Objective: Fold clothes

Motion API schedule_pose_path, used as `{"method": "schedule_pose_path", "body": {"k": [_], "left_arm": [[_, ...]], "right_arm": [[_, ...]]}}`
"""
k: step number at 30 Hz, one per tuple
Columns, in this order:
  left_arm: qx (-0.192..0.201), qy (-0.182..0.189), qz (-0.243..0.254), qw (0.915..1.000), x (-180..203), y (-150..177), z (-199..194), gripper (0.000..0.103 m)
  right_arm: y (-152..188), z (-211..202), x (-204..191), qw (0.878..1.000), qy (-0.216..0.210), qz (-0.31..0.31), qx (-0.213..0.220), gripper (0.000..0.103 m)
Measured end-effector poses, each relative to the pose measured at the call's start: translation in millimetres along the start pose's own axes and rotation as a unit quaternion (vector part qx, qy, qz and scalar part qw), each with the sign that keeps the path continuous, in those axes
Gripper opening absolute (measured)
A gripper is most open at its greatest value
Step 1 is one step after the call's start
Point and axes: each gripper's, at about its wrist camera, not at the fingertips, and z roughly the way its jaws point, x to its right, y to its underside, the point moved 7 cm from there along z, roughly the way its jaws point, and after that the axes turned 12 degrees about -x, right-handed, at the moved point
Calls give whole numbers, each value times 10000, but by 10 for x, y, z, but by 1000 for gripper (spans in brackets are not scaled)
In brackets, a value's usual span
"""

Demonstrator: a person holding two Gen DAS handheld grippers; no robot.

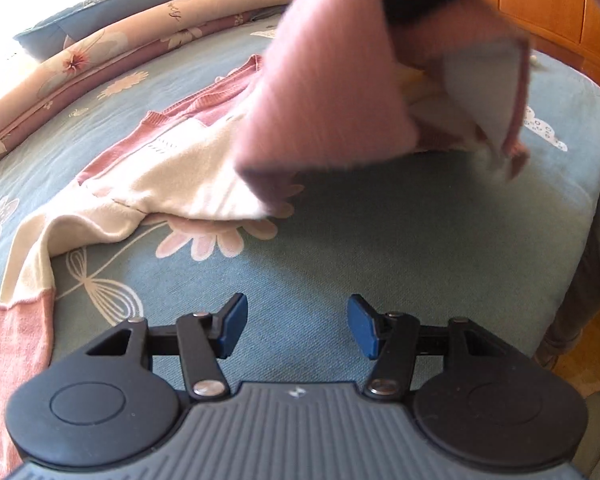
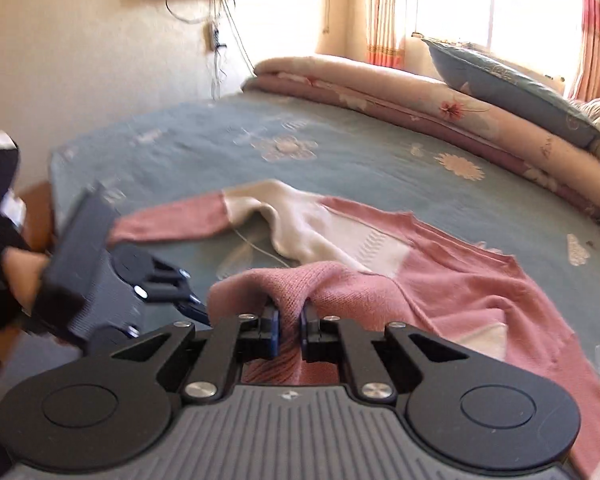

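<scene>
From my left wrist camera, a pink and cream sweater [image 1: 148, 168] lies spread on the blue flowered bed [image 1: 340, 248], one sleeve [image 1: 24, 280] trailing down toward eight o'clock, its body running up toward one o'clock. My left tool [image 1: 296, 326] hangs over bare bedspread at six o'clock with its blue pads apart and nothing between them. At twelve to two o'clock a pink fold of the sweater is lifted off the bed, blurred, hanging from something dark at the top edge that I cannot make out clearly. From my right wrist camera, at nine o'clock I see the left tool [image 2: 192, 304] held by a person's hand [image 2: 20, 276] in a dark sleeve. At six o'clock my right tool [image 2: 290, 330] is clamped on a bunched pink fold of the sweater [image 2: 440, 280], the pads pressed into the knit. The rest of the garment lies flat toward three o'clock, with a rolled quilt [image 2: 420, 96] and a blue pillow [image 2: 512, 88] beyond at one o'clock
</scene>
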Motion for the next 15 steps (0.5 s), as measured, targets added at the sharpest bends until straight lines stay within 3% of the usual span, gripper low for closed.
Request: {"method": "schedule_pose_path", "body": {"k": [4,8,12,15], "left_arm": [[437,-303,18,9986,-16,-8,-97,57],[1130,-950,228,9888,-13,-59,-252,57],[1318,-1326,537,9809,40,-87,-276,57],[1412,-1514,1060,9726,161,-102,-216,57]], "right_arm": [[-98,-40,-22,9992,-338,208,42,11],[-45,34,-56,9988,-354,293,-191,12],[95,209,-92,9963,-532,445,-507,12],[201,350,-122,9935,-673,562,-731,12]]}}
